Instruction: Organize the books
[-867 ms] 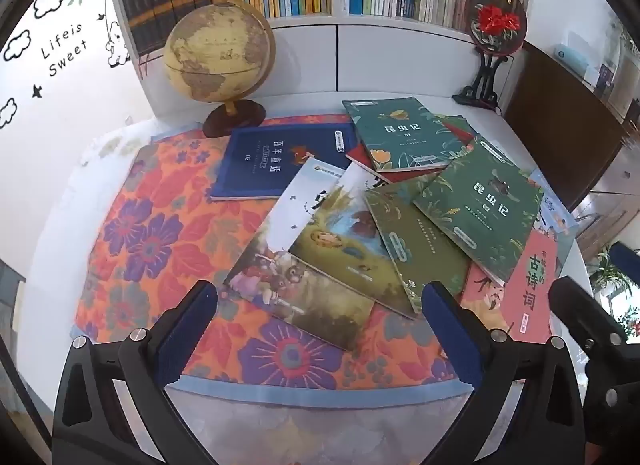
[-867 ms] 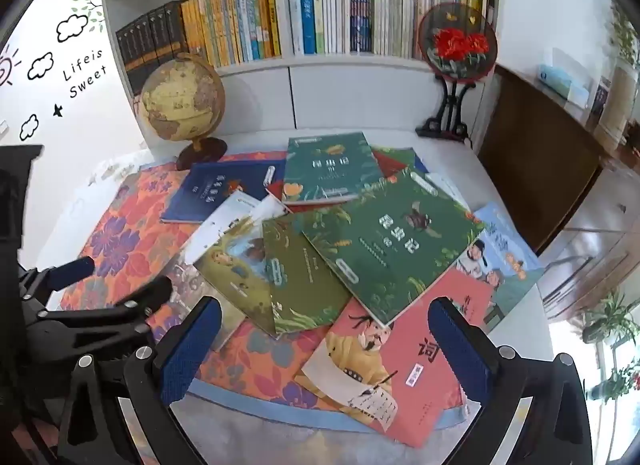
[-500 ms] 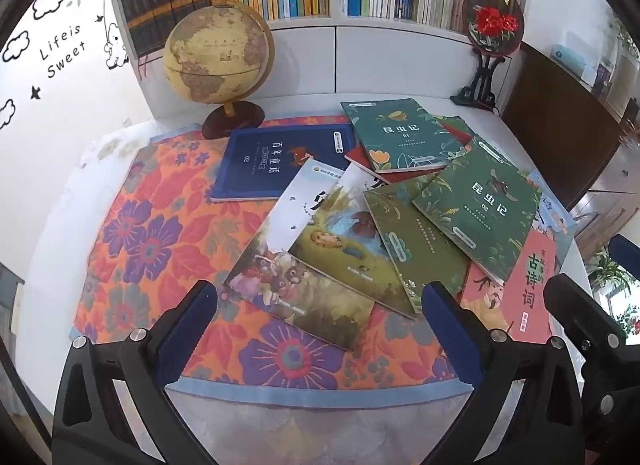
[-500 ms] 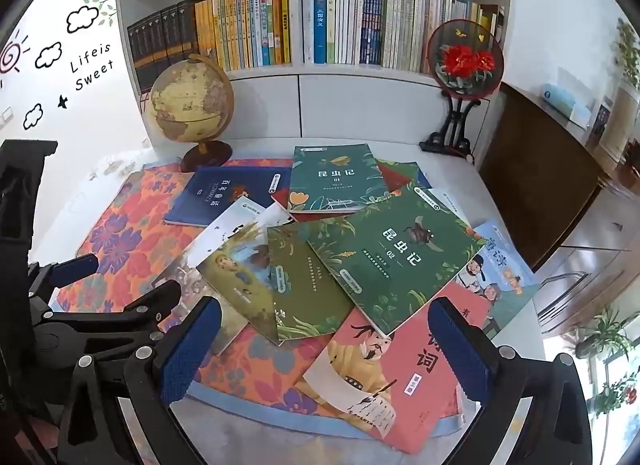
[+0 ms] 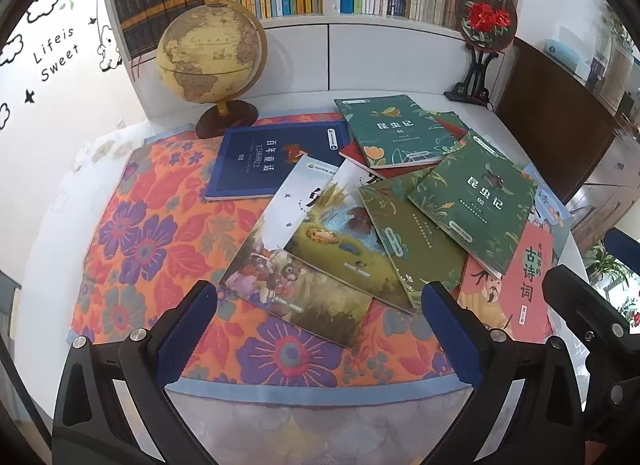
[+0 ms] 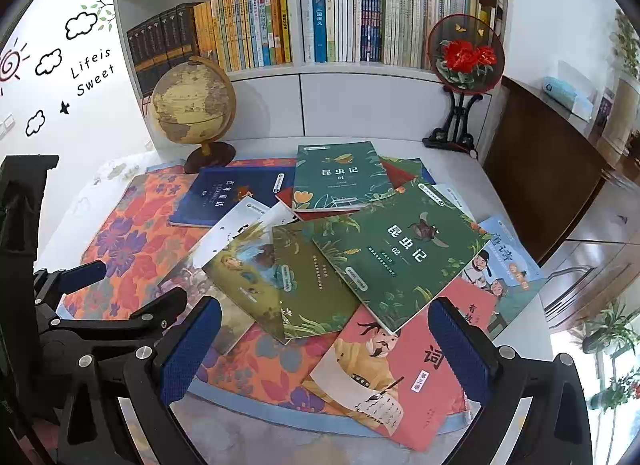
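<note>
Table carries a flowered cloth, and books lie scattered in an overlapping heap across its middle and right side. Bookshelf stands along the far edge, globe at the far left corner. Navy book lies flat below the globe; green book tops the pile; red book hangs at the near edge. Left gripper hovers wide and empty at the near edge, right gripper likewise wide, gripping nothing.
</note>
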A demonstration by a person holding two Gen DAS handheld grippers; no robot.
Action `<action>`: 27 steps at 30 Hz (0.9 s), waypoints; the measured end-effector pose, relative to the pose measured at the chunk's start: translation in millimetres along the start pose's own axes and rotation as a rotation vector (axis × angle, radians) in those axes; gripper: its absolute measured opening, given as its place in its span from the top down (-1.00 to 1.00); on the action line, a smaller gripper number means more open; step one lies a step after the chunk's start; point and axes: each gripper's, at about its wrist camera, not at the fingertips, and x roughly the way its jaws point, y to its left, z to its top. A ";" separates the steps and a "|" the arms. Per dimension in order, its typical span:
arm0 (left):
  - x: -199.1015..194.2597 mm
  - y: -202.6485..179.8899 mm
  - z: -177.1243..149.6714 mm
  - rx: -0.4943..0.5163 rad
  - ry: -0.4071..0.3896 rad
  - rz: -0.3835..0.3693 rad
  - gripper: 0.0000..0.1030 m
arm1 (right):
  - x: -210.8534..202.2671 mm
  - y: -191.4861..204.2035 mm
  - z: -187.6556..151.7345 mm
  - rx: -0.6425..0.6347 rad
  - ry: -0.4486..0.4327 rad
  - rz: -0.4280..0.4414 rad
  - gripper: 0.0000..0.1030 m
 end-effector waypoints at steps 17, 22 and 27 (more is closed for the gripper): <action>2.2 3.9 -2.8 -0.013 0.024 0.005 -0.98 | -1.2 0.9 -0.2 0.008 0.012 0.017 -1.00; 2.9 3.6 -5.2 -0.009 0.031 0.001 -0.98 | -1.6 -2.7 -0.2 0.027 0.018 0.014 -1.00; 4.3 4.9 -8.0 -0.019 0.045 -0.007 -0.98 | -2.4 -3.2 0.0 0.027 0.020 0.012 -1.00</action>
